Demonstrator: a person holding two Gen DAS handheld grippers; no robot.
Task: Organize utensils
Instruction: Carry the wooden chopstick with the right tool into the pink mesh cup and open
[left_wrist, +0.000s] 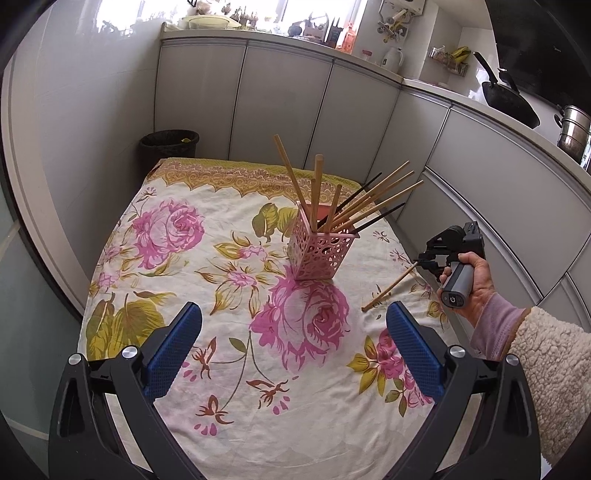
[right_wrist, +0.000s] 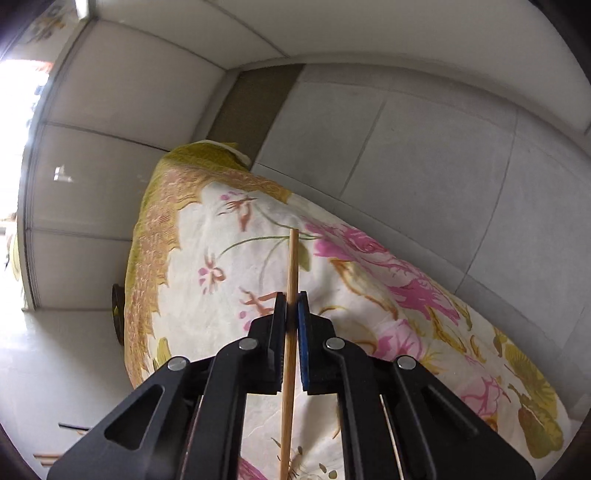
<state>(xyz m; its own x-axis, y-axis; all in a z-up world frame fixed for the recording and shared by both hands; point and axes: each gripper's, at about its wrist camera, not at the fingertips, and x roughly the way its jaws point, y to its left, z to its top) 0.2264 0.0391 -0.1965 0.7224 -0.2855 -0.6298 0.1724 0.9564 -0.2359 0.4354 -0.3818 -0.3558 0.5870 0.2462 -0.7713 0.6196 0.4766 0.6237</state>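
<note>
Left gripper (left_wrist: 293, 341): wide open, blue pads (left_wrist: 173, 350) far apart, nothing between them, up above the flowery tablecloth (left_wrist: 207, 280).

Right gripper (right_wrist: 292, 295): squeezed tight on one wooden chopstick (right_wrist: 291, 288), a pad on each side of the stick. Stick poking out past the fingertips, far end down on or just over the cloth; hard to tell which. Right hand (left_wrist: 476, 284) wrapped around the gray handle, near the right edge of the table.

Pink holder (left_wrist: 321, 251) with little holes: standing up in the middle of the table, full of chopsticks (left_wrist: 354, 206), most wooden, a few black, all leaning out like a fan.

Behind the table: black bin (left_wrist: 169, 144) on the floor by the white cupboards (left_wrist: 280, 107). Black wok (left_wrist: 511, 101) and shiny pot (left_wrist: 574, 127) up on the counter at the right.
</note>
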